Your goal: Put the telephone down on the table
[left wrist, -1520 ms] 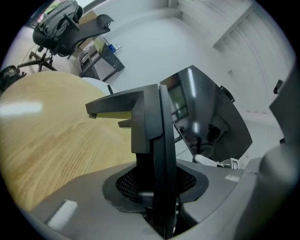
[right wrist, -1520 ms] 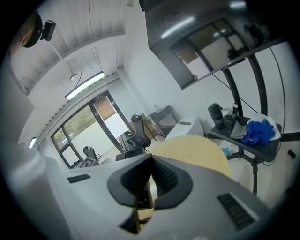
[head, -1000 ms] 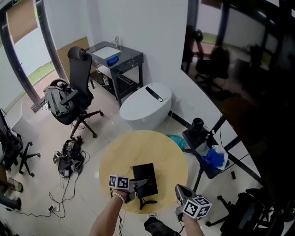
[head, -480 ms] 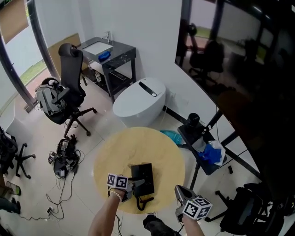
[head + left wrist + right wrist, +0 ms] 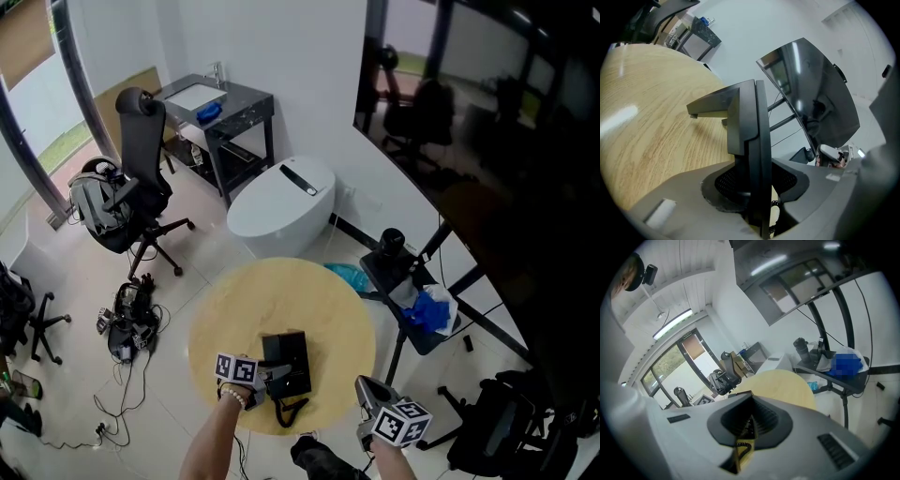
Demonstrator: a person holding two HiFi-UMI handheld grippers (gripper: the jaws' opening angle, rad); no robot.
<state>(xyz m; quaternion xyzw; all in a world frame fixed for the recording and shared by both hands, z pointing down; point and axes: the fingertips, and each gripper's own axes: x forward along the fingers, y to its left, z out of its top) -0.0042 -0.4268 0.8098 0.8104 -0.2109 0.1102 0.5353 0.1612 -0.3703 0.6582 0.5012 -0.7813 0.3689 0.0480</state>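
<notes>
Right gripper: nearest item, low in the head view, off the near right edge of the desk; jaws together, nothing between them; marker cube facing up. Left gripper: over the near edge of the desk, held by a hand with a bead bracelet; jaws clamped on the near edge of the telephone. Telephone: black, flat, angular; it sits over the near part of the desk, just left of centre. In the left gripper view it stands edge-on between the pads, its far end low over the wood; whether it rests on the surface cannot be told. A black loop hangs from it past the desk rim. Desk: round, pale wood grain, otherwise bare. Right of the desk: black tripod stand carrying a tray with a blue cloth; a teal item on the floor between stand and desk. Beyond the desk: white toilet against the white wall. Further left: black washstand with a sink and a small blue object. Left of that: black office chair, a grey backpack leaning at it, and a tangle of cables on the tiled floor. Far right: dark glass panels.
</notes>
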